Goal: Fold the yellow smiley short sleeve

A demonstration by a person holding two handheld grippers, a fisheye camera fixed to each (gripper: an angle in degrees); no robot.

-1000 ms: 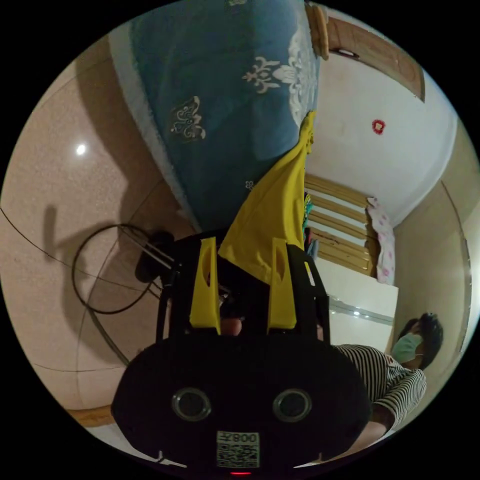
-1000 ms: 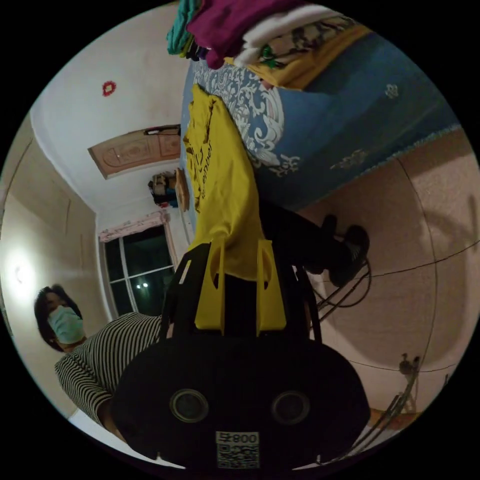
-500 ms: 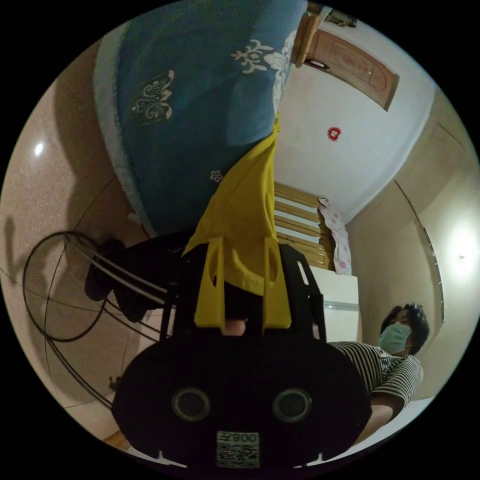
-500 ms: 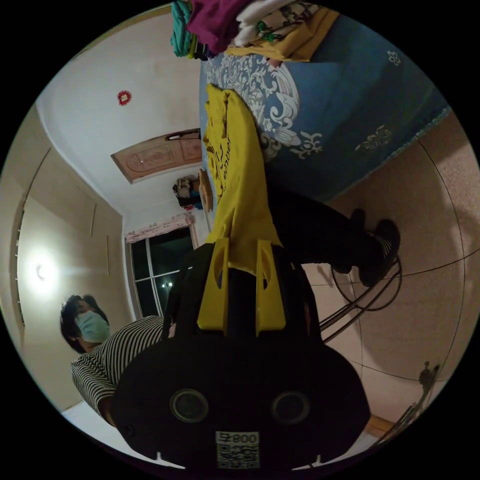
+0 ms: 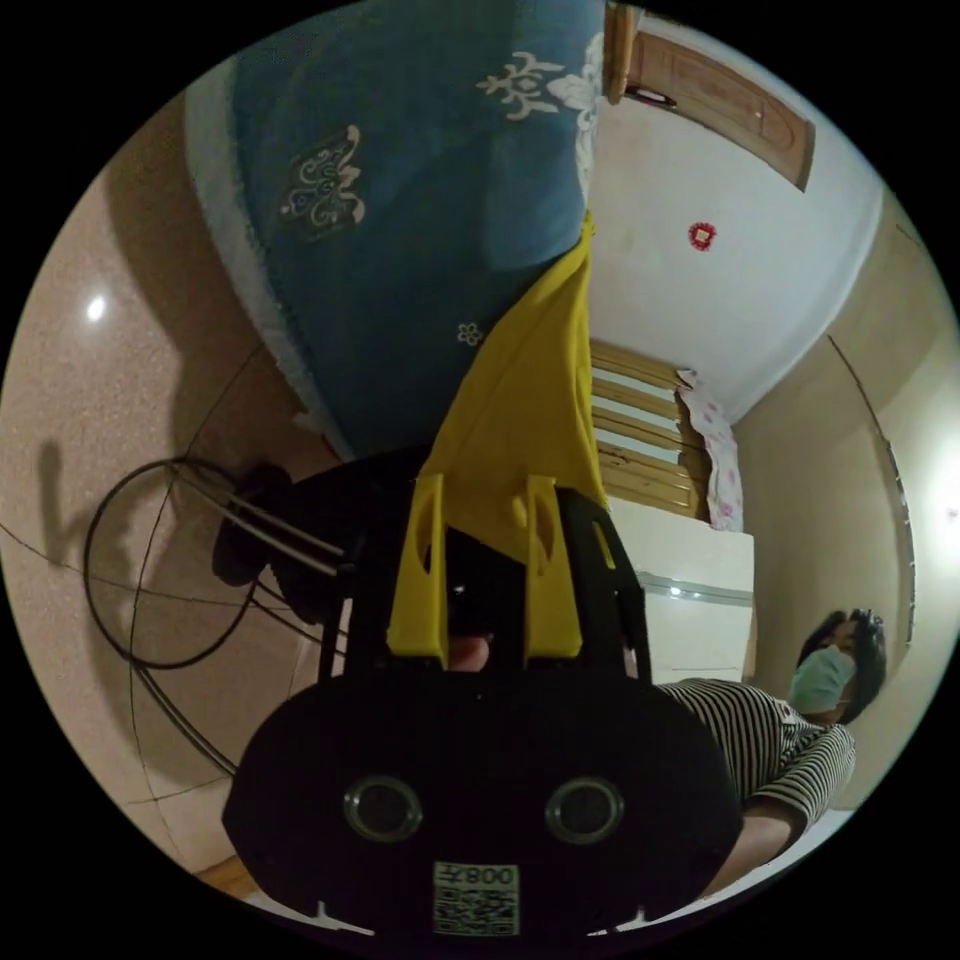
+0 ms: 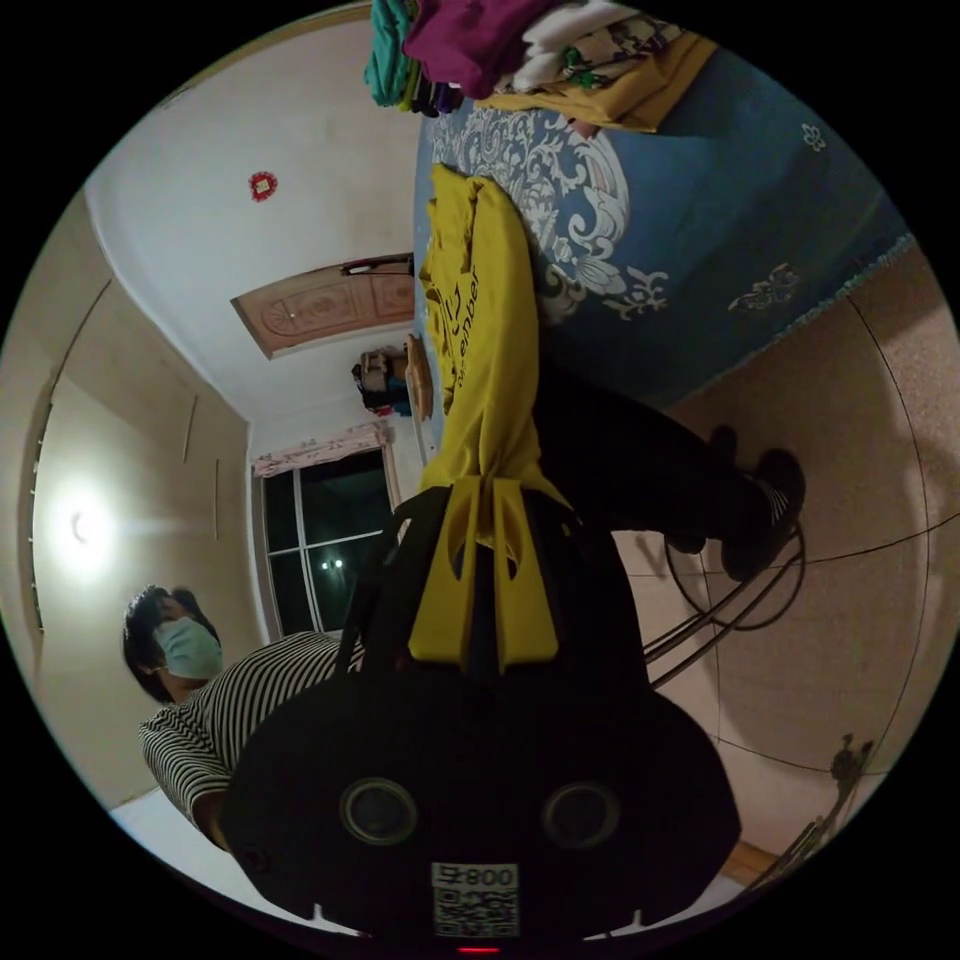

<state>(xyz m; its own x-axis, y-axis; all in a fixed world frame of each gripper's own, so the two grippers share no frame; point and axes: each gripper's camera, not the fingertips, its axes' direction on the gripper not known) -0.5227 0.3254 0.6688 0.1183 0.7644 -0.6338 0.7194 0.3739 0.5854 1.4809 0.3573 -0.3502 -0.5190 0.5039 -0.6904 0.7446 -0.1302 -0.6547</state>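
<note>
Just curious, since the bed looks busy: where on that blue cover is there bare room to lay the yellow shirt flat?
The blue bedcover is bare on the stretch between the yellow shirt and the fringed edge by the floor. It is crowded at the far end, where a pile of clothes sits. The right hand-held gripper pinches the shirt's edge.
</note>
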